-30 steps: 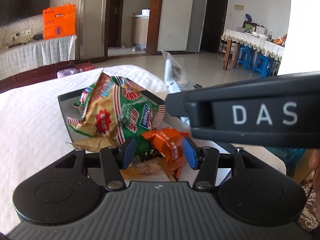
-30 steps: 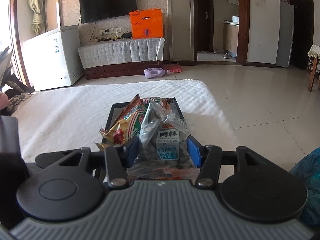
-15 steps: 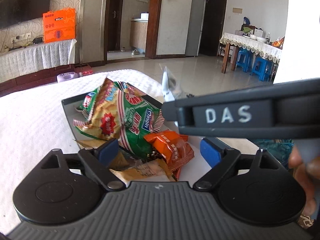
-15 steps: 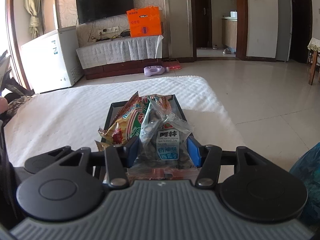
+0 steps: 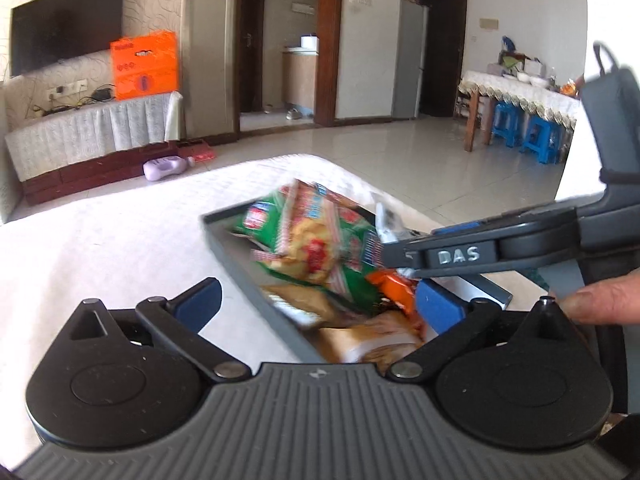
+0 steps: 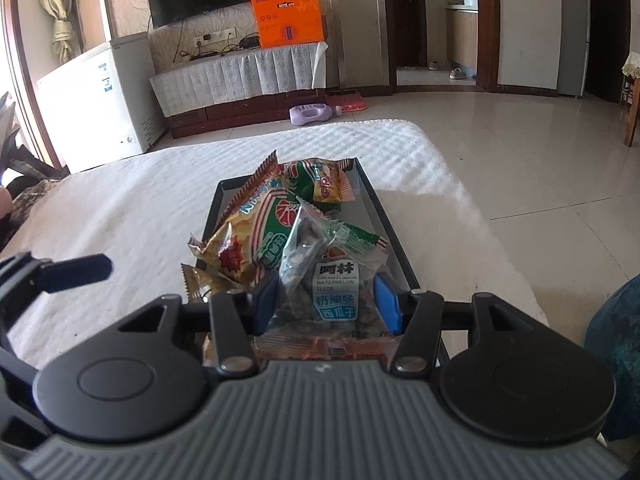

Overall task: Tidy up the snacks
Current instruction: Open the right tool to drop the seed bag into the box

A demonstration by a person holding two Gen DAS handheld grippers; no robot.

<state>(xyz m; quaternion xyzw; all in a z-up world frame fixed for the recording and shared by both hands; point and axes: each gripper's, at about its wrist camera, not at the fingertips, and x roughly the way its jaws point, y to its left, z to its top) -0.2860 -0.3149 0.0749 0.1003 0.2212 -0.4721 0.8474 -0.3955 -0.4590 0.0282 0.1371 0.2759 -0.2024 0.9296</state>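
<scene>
Two hand-held tongs work over a dark grey tray (image 6: 390, 224) of snack packets on a desk covered with a white textured cloth (image 6: 132, 200). The right tongs (image 6: 326, 300) are closed onto a clear packet of watermelon seeds (image 6: 334, 280), held upright above the near end of the tray, probably so it can be laid in a free spot. The left tongs (image 5: 318, 306) are spread wide and hold nothing, straddling the tray's left wall, likely clear of the pile to leave room. Inside the tray lie a green and yellow chip bag (image 6: 256, 232), a small orange packet (image 5: 394, 286) and tan wrappers; the left view is blurred.
</scene>
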